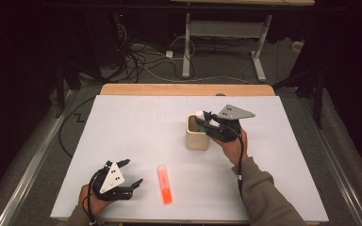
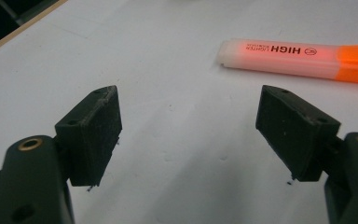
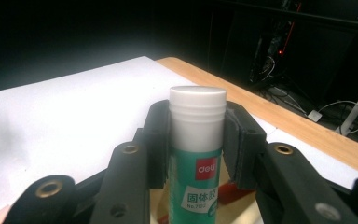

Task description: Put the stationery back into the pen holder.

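The right claw is clamping the green-and-white plastic glue stick just above the beige ceramic cup, so tilting could be catching its rim; the left claw is gaping empty.

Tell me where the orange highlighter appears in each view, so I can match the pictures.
High view: orange highlighter lies low at centre, right of the left hand-held gripper.
Left gripper view: it lies at upper right, beyond the open jaws.
Right gripper view: I cannot place it.
Shared landmark: the white table top.
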A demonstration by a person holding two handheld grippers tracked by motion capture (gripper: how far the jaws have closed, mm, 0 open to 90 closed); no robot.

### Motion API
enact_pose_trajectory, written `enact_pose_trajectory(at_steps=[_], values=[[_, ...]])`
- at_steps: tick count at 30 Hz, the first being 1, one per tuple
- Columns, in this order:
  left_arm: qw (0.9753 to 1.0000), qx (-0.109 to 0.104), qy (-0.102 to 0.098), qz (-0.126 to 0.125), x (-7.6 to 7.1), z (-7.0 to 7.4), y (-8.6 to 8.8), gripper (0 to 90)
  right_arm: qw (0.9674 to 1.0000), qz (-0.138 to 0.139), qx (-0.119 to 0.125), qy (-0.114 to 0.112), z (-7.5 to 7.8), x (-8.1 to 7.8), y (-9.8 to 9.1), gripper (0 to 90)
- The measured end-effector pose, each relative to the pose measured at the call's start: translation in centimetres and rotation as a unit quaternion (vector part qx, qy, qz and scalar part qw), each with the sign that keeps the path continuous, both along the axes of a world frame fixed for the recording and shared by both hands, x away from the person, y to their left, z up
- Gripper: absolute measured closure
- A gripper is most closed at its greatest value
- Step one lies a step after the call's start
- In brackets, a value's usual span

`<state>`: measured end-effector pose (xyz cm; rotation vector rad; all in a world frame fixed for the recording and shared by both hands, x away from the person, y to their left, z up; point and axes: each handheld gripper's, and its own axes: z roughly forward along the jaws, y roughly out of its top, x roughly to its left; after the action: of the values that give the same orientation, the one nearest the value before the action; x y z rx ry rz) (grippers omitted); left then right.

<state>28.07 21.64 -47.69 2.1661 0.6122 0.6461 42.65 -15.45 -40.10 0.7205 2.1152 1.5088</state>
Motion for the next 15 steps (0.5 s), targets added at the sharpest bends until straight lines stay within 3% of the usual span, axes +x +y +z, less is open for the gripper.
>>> enact_pose_trajectory(at_steps=[15], values=[[1.0000,0.004,0.003,-0.001,0.01,-0.05,-0.11,22.2,0.9998,0.000,-0.016,0.008,-0.74,-0.53,-0.32,65.0]])
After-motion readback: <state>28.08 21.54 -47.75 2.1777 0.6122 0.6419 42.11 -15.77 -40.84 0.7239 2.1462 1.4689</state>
